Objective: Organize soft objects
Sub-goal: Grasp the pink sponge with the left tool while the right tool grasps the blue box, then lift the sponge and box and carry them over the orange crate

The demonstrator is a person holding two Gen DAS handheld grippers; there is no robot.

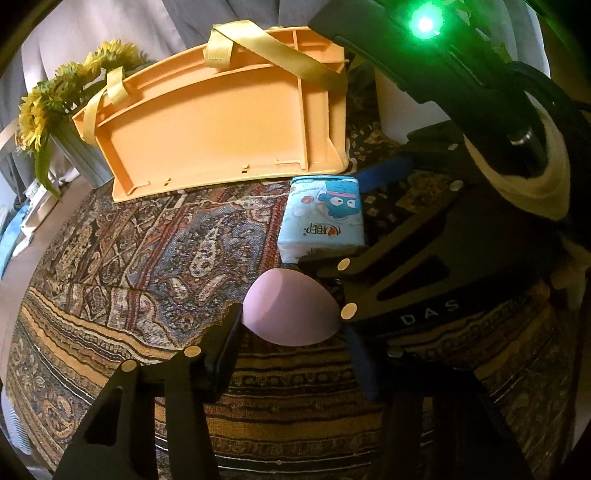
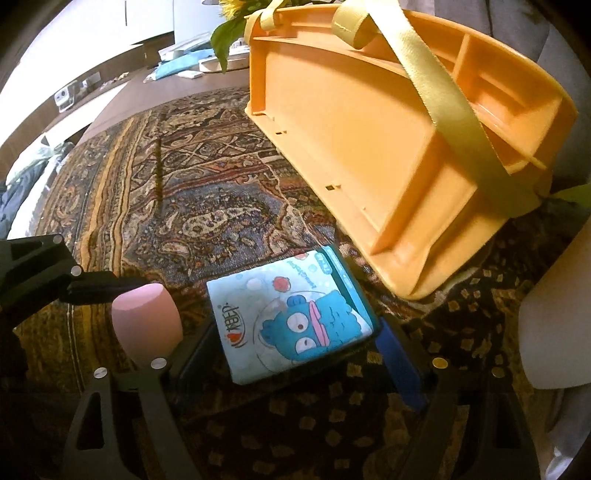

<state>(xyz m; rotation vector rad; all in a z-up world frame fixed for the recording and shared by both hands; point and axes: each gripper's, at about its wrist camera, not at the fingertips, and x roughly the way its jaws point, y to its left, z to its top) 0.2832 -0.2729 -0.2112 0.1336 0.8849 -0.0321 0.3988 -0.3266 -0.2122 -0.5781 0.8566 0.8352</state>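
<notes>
A patterned cloth in browns, blues and golds covers the whole work surface. On its far side stands an orange plastic caddy with yellow strap handles. It has one long main compartment and smaller divided sections at the right end, and nothing shows inside any of them. To the far left of it, a grey vase holds sunflowers.

Near the caddy's right front corner lies a pale blue tissue pack printed with a blue cartoon creature. Its lettering is mostly too small to read, beyond a logo with a red heart. The right claw has its fingers spread to either side of the pack, one with a blue pad along the pack's right edge. Whether they press on it cannot be told.

Just left of the pack is a pink egg-shaped sponge. The left claw has its fingers close on either side of it, touching its edges. In the left wrist view, the right claw's body reads "DAS" and a green light glows above it.
</notes>
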